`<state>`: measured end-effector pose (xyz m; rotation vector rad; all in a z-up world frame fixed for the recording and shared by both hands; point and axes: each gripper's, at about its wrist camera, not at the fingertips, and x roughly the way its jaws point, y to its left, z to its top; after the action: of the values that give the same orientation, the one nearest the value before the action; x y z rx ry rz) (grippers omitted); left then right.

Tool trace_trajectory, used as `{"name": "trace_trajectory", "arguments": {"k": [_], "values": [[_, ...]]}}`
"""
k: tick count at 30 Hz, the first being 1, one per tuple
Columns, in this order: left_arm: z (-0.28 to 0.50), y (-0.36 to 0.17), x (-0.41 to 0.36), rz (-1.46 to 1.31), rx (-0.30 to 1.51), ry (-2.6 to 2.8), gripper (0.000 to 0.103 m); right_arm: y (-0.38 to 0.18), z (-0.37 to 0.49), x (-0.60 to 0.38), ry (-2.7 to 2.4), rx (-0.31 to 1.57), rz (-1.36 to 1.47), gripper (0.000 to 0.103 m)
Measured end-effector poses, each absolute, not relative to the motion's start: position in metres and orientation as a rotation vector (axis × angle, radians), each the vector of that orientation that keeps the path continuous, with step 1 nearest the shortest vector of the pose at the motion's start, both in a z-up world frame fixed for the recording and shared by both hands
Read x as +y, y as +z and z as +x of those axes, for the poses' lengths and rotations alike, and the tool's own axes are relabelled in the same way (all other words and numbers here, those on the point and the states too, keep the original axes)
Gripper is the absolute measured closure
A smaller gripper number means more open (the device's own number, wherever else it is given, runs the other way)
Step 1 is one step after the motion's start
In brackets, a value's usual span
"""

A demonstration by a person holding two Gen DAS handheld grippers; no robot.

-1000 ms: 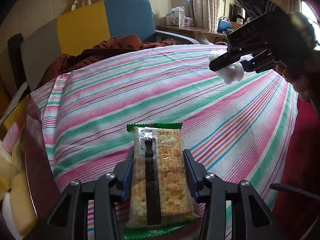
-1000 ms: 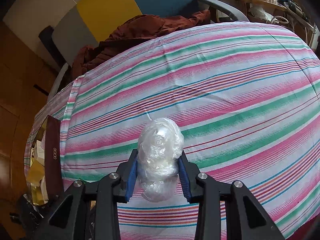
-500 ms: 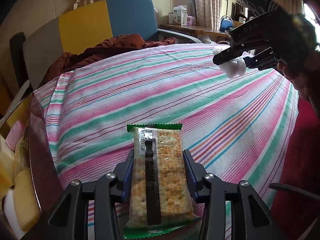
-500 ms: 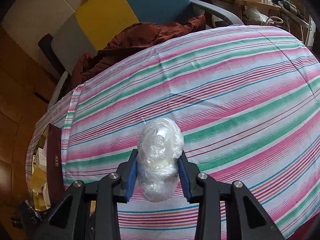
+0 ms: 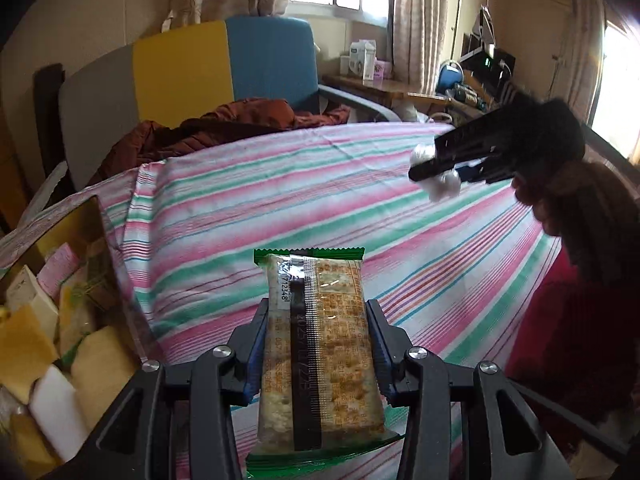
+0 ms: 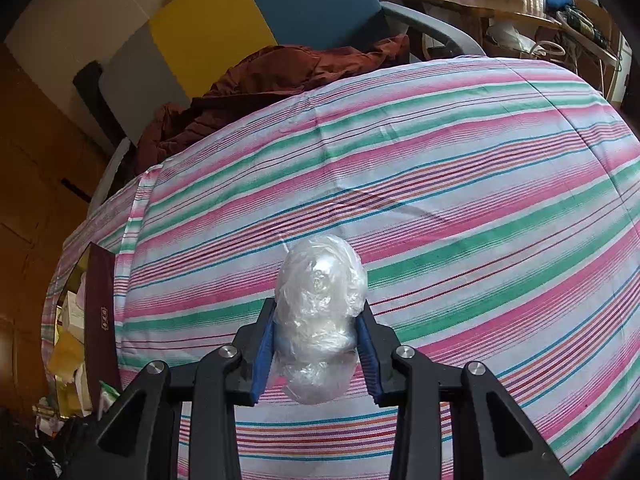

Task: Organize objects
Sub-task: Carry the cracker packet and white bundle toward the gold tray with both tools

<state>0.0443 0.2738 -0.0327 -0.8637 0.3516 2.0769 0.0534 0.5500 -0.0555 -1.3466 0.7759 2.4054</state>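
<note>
A cracker packet (image 5: pixel 318 344) with green sealed ends and a dark seam sits lengthwise in my left gripper (image 5: pixel 318 320), which is shut on it and holds it above the striped cloth (image 5: pixel 320 200). My right gripper (image 6: pixel 318 320) is shut on a crumpled ball of clear plastic wrap (image 6: pixel 320 312), held over the same striped cloth (image 6: pixel 440 180). In the left wrist view the right gripper (image 5: pixel 444 178) shows at the upper right in a person's hand (image 5: pixel 560 200), with the white wrap ball (image 5: pixel 440 184) between its fingers.
An open box (image 5: pixel 60 320) with yellow, pink and white packets stands at the cloth's left edge; its dark wall (image 6: pixel 100 312) shows in the right wrist view. A brown garment (image 5: pixel 232 124) lies on a grey, yellow and blue chair (image 5: pixel 224 68) behind. A cluttered wooden desk (image 5: pixel 380 88) stands further back.
My left gripper has risen with the cracker packet, so more of the box at the left and more of the room show. The right gripper has stayed in place with the wrap ball.
</note>
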Motion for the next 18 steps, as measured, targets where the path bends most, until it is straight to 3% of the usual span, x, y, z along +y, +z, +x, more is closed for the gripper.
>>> {"name": "trace_trajectory", "arguments": {"k": [8, 18], "values": [[0.022, -0.005, 0.202, -0.883, 0.182, 2.188, 0.058, -0.047, 0.033, 0.475, 2.524, 0.483, -1.469, 0.066], [-0.012, 0.010, 0.086, -0.926, -0.048, 2.410, 0.058, -0.011, 0.000, 0.344, 2.853, 0.470, -1.474, 0.066]]}}
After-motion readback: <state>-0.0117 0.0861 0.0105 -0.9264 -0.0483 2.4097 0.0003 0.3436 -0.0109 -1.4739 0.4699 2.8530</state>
